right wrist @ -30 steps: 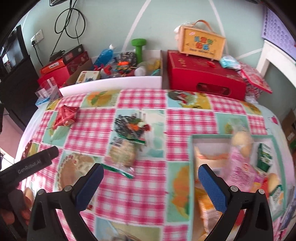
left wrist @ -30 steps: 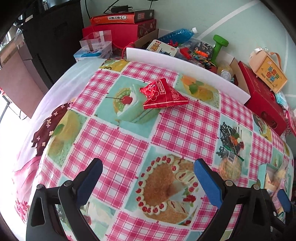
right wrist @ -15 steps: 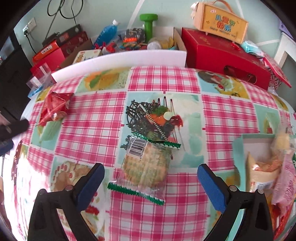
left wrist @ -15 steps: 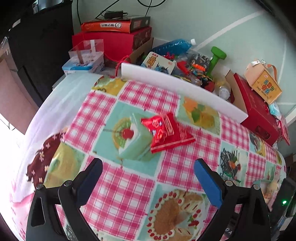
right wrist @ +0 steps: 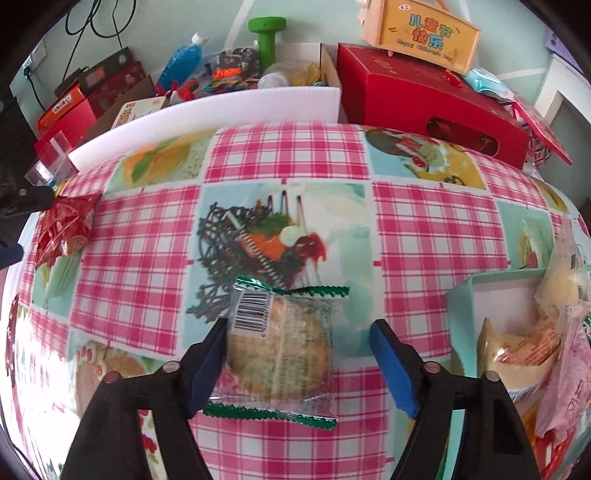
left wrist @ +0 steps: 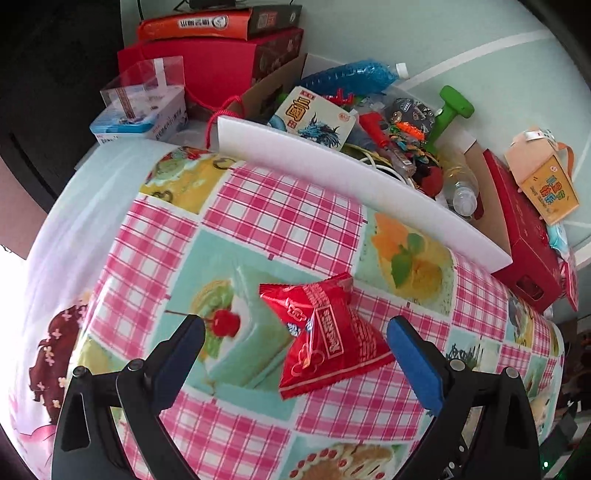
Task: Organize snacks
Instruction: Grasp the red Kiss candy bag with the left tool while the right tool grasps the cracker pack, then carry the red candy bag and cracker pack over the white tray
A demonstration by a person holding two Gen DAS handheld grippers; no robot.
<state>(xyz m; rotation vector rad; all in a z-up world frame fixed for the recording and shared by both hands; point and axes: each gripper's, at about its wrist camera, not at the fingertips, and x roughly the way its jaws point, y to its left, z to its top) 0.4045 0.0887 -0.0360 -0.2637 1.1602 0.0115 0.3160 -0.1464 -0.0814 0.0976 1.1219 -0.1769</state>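
A red foil snack packet lies on the pink checked tablecloth. My left gripper is open and straddles it, with both blue pads clear of the foil. In the right wrist view a clear cookie packet with green edges lies between the fingers of my right gripper. Its jaws are closing; the left pad is at the wrapper's edge and the right pad still stands off. The red packet shows at the far left there. A teal box holding several snacks sits at the right.
A white foam board edges the table's far side. Behind it are a cardboard box of toys, a green dumbbell, red gift boxes and a yellow carton. The cloth drops off at the left.
My left gripper moved forward until the red packet came between its fingers. My right gripper sank over the cookie packet and its jaws narrowed around it.
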